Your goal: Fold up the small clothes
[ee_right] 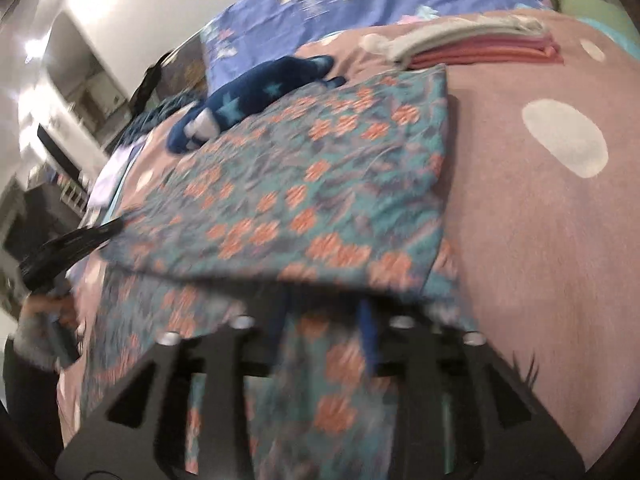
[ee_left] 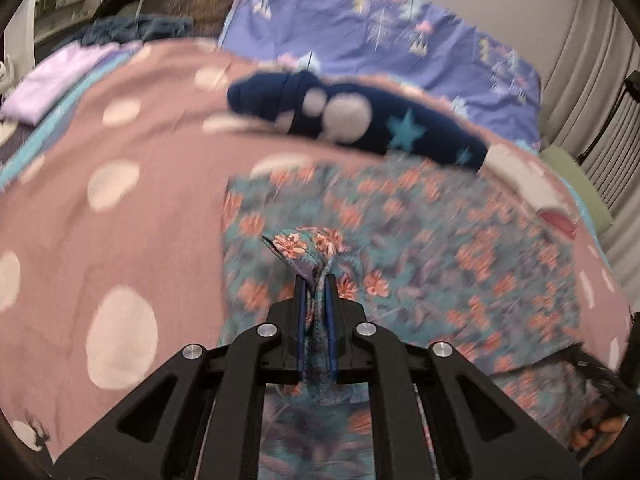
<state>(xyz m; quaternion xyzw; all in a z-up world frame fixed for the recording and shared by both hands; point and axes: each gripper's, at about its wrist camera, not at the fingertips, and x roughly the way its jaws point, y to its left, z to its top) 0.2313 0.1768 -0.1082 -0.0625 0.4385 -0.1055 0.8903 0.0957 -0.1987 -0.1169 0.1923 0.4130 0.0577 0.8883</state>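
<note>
A teal garment with orange flowers (ee_left: 400, 240) lies on the pink dotted blanket (ee_left: 140, 220). My left gripper (ee_left: 316, 280) is shut on a bunched edge of this garment and holds it above the flat part. In the right wrist view the same garment (ee_right: 320, 184) is folded over, its near edge lifted. My right gripper (ee_right: 324, 312) sits under that edge; its blue fingers (ee_right: 366, 332) stand apart with cloth between them, blurred. My left gripper also shows in the right wrist view (ee_right: 72, 248) at the far left.
A navy garment with stars (ee_left: 360, 120) lies behind the floral one. A stack of folded clothes (ee_right: 480, 44) sits at the back right. A lilac folded piece (ee_left: 60, 76) lies at the far left. A purple patterned sheet (ee_left: 380, 20) covers the back.
</note>
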